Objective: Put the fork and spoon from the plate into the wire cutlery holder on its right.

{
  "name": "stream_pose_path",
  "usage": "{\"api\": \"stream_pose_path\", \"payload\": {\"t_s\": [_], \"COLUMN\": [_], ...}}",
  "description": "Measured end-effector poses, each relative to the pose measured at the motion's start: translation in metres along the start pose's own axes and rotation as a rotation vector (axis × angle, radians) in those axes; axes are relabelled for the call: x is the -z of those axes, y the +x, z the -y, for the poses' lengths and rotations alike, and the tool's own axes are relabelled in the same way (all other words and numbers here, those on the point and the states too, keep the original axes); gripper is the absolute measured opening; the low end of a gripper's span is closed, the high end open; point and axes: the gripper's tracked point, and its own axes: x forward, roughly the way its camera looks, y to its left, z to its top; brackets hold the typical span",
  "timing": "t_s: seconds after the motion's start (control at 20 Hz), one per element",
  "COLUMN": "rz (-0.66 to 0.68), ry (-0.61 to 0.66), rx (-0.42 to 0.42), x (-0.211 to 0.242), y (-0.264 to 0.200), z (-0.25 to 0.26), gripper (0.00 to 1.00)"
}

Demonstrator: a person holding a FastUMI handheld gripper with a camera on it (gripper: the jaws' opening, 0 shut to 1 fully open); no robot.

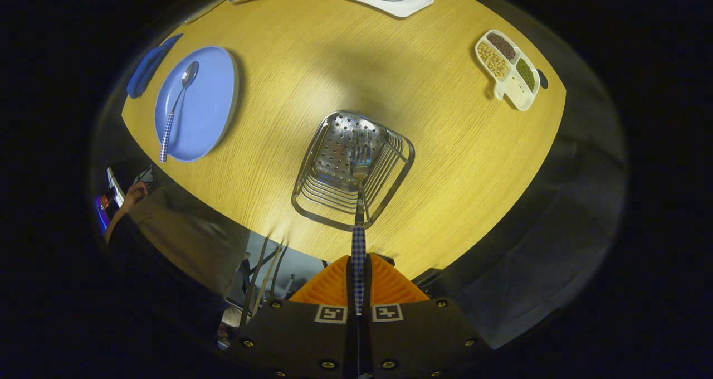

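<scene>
claw (359,281) grips fork (359,200) (over holder (401,164))

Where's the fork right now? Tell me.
The fork is clamped by its handle between the gripper fingers, its tines down over the wire holder, right of the plate that holds the spoon.

dim | table (312,61) glare centre | fisheye-bent edges | soft shadows

Gripper (358,281): held above the desk's near edge, pointing down and forward.
Fingers (390,284): pressed together on the fork handle (359,256).
Hand (133,192): off the desk's near-left corner, dim, seemingly raised.
</scene>
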Motion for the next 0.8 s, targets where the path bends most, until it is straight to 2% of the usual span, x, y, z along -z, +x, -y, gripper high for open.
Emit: {"api": "stream_pose_path", "payload": {"t_s": [0.45, 0.55, 0.75, 0.8], "rz": [-0.031, -0.013, 0.022, 0.027], "ry": [0.04, 0.061, 0.091, 0.096], "rx": [-0.057, -0.058, -0.057, -0.069], "x": [-0.01, -0.012, -0.013, -0.012], "y": [0.004, 0.005, -0.003, -0.005], "z": [0.0, 0.005, 0.008, 0.006], "gripper": [0.02, 0.1, 0.11, 0.19]}}
